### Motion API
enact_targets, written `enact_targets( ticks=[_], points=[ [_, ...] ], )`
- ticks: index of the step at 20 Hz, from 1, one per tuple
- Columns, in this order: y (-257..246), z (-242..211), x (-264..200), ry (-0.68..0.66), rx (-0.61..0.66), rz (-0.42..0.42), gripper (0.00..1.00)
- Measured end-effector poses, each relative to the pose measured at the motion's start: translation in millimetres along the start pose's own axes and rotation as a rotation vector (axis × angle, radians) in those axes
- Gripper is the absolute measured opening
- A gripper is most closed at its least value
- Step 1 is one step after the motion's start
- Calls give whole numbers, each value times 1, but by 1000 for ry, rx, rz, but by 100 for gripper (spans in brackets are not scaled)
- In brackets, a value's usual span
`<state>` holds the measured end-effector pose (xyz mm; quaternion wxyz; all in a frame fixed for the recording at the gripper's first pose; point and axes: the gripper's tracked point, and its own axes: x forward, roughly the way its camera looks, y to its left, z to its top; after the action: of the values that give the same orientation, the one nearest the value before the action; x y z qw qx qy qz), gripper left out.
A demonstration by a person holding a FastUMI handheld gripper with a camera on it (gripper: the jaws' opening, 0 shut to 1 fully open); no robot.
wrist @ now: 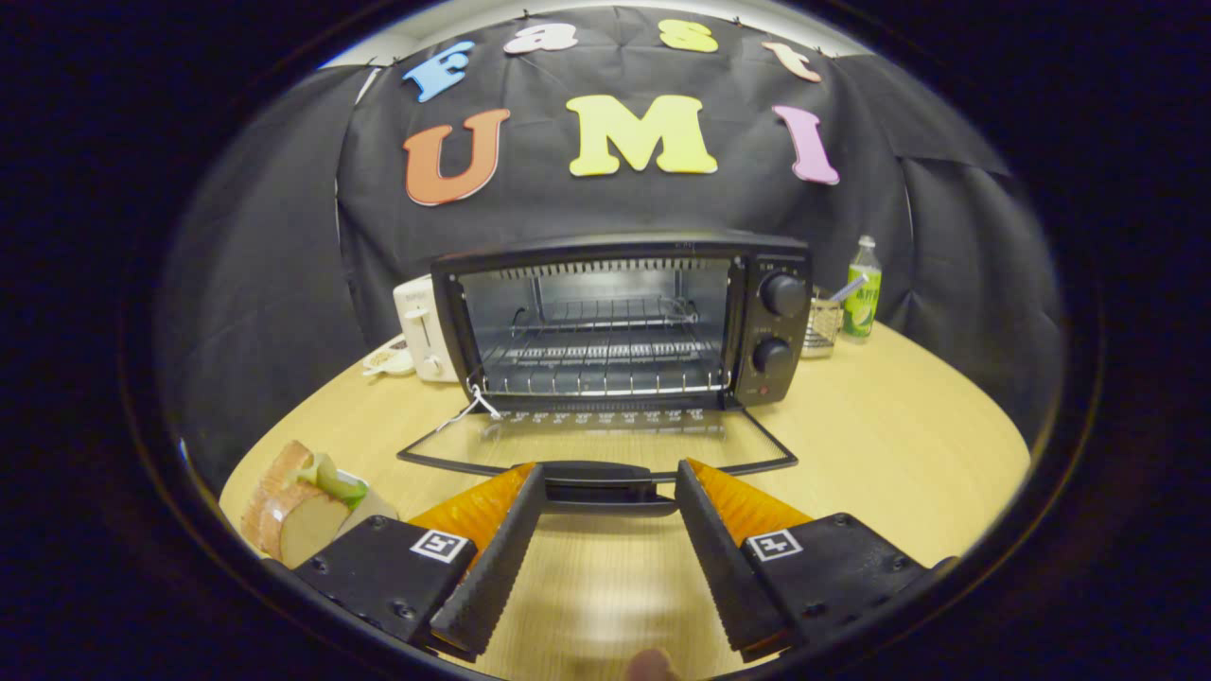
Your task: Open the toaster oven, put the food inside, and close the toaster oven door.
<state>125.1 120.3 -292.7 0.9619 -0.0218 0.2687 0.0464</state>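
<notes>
Two ribbed fingers point(501, 549) of the gripper point(610, 492) stand spread and empty, with the door handle point(598, 476) just ahead between their tips. Beside the left finger lies the sandwich point(298, 506), apparently bread with greens, near the table point(889, 454) edge. The glass door point(596, 440) lies flat, leaving a clear path to the toaster oven point(624, 322) and its bare rack point(601, 355).

table point(899, 445): light wood, lower half of frame
white toaster point(423, 326): left of centre
green bottle point(862, 288): right
wire basket point(821, 326): beside bottle
</notes>
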Motion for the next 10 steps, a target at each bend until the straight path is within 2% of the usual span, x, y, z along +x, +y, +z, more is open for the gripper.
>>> enact_targets(
  ticks=[5, 9, 10],
  points=[
    [-18, 22, -34, -47, 24, 21, 92],
    [-24, 57, -78, -43, 28, 107, 96],
    [-20, 68, -90, -35, 24, 151, 96]
  ],
)
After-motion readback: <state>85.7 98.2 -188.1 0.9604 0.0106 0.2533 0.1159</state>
